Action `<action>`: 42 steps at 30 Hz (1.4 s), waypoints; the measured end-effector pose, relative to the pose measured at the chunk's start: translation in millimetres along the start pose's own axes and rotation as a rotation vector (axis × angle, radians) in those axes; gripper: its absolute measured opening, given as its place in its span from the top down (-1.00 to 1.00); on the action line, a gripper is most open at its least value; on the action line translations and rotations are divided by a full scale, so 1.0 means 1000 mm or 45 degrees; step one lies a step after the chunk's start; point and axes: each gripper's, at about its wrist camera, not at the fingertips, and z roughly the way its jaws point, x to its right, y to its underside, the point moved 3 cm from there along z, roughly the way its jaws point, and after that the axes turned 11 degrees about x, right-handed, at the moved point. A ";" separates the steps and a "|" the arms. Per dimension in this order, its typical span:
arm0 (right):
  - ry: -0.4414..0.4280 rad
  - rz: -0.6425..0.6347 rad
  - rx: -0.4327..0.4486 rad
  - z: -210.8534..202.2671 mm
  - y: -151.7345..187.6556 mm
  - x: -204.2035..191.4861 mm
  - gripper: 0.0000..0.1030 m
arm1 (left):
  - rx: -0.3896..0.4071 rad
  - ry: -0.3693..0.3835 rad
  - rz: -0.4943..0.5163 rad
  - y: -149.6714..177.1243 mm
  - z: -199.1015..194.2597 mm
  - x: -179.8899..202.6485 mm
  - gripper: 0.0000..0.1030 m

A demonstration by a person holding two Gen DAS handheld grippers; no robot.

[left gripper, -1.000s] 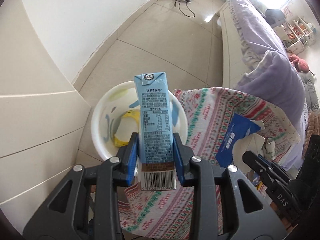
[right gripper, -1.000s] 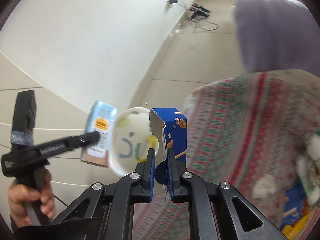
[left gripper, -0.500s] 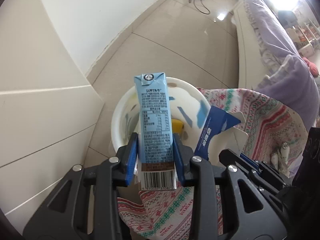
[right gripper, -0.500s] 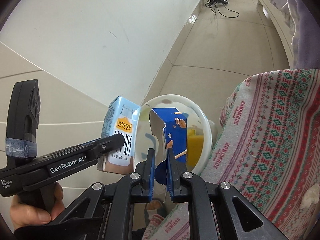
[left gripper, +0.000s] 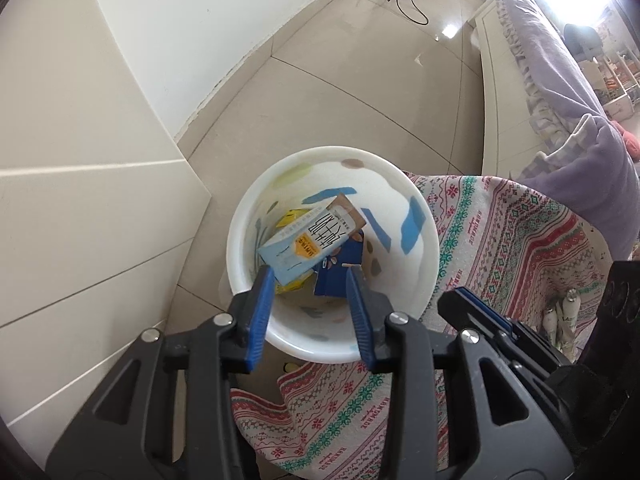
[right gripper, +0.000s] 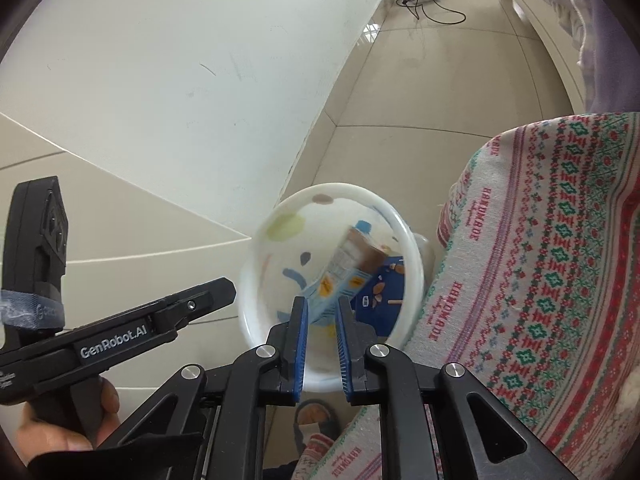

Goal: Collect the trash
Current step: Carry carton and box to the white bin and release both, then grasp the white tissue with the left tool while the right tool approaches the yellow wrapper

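The white bin (left gripper: 332,248) stands on the tiled floor (left gripper: 360,80), tucked between the pale wall and the patterned cloth (left gripper: 500,248) that hangs just beside its rim, close enough that rubbish lifted off the cloth needs only a short swing to reach it. Both hands sit directly above the bin's mouth.

The left gripper (left gripper: 310,280) points almost straight down into the bin. Its jaws have just been opening, and now they stand apart with nothing between them. Below them, inside the bin, the light-blue milk carton (left gripper: 308,246) lies tilted on its side, resting on the dark-blue snack box (left gripper: 340,268) and a bit of yellow packaging (left gripper: 292,216). The steep downward aim looks chosen so that the carton falls cleanly inside the rim.

The right gripper (right gripper: 322,316), just to the bin's cloth side, has also just been opening; its blue pads are a narrow gap apart and grip nothing. From its camera the carton is blurred, as if not yet settled.

Both pieces appear delivered. More litter, white scraps among it, lies on the cloth well away from the bin, so I'd guess the hands go back there.
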 end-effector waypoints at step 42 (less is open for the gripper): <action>0.486 0.662 0.038 -0.255 0.104 0.310 -0.35 | -0.150 0.199 0.702 0.161 0.051 0.308 -0.14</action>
